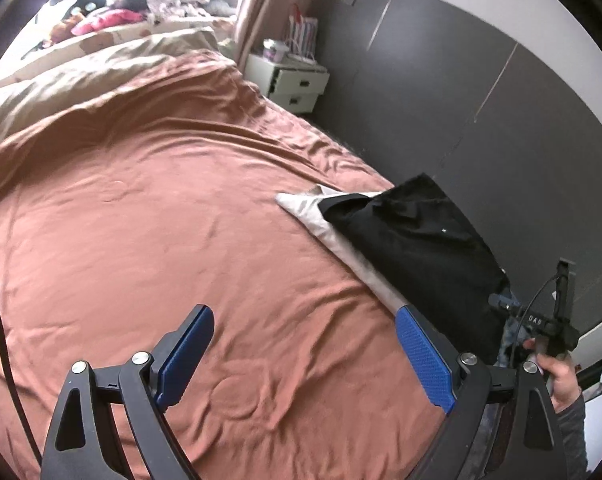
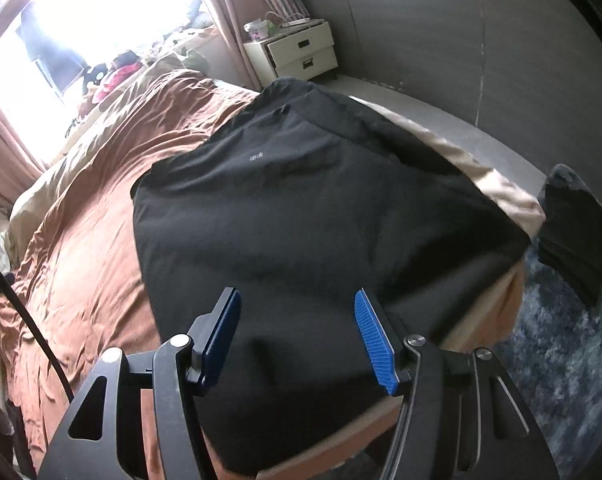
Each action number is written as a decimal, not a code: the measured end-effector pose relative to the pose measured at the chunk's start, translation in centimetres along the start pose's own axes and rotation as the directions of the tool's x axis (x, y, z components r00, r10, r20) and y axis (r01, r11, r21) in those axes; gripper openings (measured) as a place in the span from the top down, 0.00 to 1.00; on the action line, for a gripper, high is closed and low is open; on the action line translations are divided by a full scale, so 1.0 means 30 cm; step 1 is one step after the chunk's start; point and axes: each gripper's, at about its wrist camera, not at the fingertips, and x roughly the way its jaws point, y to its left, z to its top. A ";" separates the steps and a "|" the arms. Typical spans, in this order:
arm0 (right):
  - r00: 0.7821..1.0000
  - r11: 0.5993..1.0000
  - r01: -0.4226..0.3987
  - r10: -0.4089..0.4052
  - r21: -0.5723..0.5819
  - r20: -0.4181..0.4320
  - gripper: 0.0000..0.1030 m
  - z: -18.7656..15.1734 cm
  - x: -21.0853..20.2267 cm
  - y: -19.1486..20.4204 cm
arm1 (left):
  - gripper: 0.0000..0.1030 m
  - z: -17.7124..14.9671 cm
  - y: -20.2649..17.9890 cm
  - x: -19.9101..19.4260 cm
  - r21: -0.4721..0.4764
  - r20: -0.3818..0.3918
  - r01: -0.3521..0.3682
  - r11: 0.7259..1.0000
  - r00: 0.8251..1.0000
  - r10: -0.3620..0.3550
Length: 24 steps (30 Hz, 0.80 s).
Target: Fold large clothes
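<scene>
A folded black garment [image 2: 301, 200] lies flat at the near right corner of the bed, on the brown bedspread [image 2: 81, 240]. My right gripper [image 2: 297, 294] hovers over its near edge, jaws apart, blue pads clear of the cloth, nothing pinched between them. In the left wrist view the same black garment [image 1: 417, 240] rests partly on a pale cloth [image 1: 301, 204] at the bed's right edge. My left gripper [image 1: 305, 316] is wide open over bare bedspread [image 1: 161, 220], well left of the garment. A hand [image 1: 561, 376] holding the other gripper's handle shows at far right.
A white two-drawer nightstand [image 2: 301, 52] stands by the grey wall beyond the bed. Pillows and soft toys [image 1: 101, 24] crowd the head of the bed under the window. Dark clothes [image 2: 577, 232] lie on a blue rug to the right. A black cable [image 1: 1, 340] hangs at left.
</scene>
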 end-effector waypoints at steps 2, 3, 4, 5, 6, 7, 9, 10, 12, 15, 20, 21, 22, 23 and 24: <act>1.000 1.000 -0.004 0.004 -0.005 -0.002 0.44 -0.031 -0.016 0.011 | 0.10 -0.037 0.013 -0.069 -0.006 0.018 -0.002 1.000 1.000 0.002; 1.000 1.000 -0.001 0.001 -0.014 -0.002 0.44 -0.046 -0.030 0.017 | 0.10 -0.047 0.017 -0.089 -0.004 0.021 -0.004 1.000 1.000 0.004; 1.000 1.000 0.001 -0.001 -0.021 -0.003 0.44 -0.061 -0.040 0.026 | 0.10 -0.066 0.017 -0.123 0.004 0.029 -0.009 1.000 1.000 0.009; 1.000 1.000 0.002 -0.002 -0.027 -0.005 0.44 -0.076 -0.051 0.036 | 0.10 -0.080 0.015 -0.153 0.014 0.038 -0.018 1.000 0.999 0.018; 1.000 1.000 0.006 -0.006 -0.031 -0.006 0.44 -0.090 -0.064 0.047 | 0.10 -0.094 0.010 -0.183 0.027 0.050 -0.033 0.999 0.998 0.032; 1.000 1.000 0.006 -0.006 -0.030 -0.009 0.44 -0.106 -0.076 0.057 | 0.10 -0.111 0.004 -0.222 0.041 0.064 -0.047 0.998 0.997 0.044; 1.000 1.000 -0.011 0.011 -0.022 -0.015 0.44 -0.135 -0.113 0.078 | 0.10 -0.139 -0.001 -0.283 0.046 0.085 -0.046 0.998 0.996 0.042; 1.000 1.000 -0.014 0.014 -0.020 -0.016 0.44 -0.145 -0.132 0.088 | 0.10 -0.157 -0.005 -0.326 0.042 0.099 -0.041 0.998 0.994 0.037; 1.000 1.000 -0.012 0.012 -0.024 -0.009 0.44 -0.165 -0.180 0.110 | 0.09 -0.183 -0.007 -0.384 0.042 0.122 -0.043 0.998 0.992 0.038; 1.000 0.999 -0.005 0.005 -0.043 0.009 0.44 -0.207 -0.264 0.151 | 0.04 -0.236 -0.025 -0.486 0.053 0.160 -0.044 0.998 0.987 0.035; 0.999 0.997 -0.008 0.011 -0.074 0.036 0.28 -0.253 -0.382 0.204 | 0.01 -0.327 -0.036 -0.641 0.045 0.229 -0.040 0.998 0.973 0.029; 0.999 0.996 -0.009 0.013 -0.084 0.047 0.24 -0.269 -0.409 0.219 | 0.00 -0.342 -0.035 -0.664 0.045 0.241 -0.042 0.998 0.970 0.030; 0.998 0.996 -0.007 0.012 -0.090 0.056 0.22 -0.281 -0.429 0.228 | 0.00 -0.362 -0.038 -0.698 0.045 0.257 -0.049 0.998 0.966 0.036; 0.998 0.995 -0.004 0.011 -0.095 0.068 0.21 -0.296 -0.454 0.237 | 0.00 -0.371 -0.042 -0.715 0.045 0.265 -0.057 0.997 0.963 0.043; 0.997 0.995 -0.004 0.012 -0.101 0.082 0.21 -0.317 -0.483 0.239 | 0.00 -0.389 -0.047 -0.743 0.047 0.277 -0.069 0.997 0.959 0.053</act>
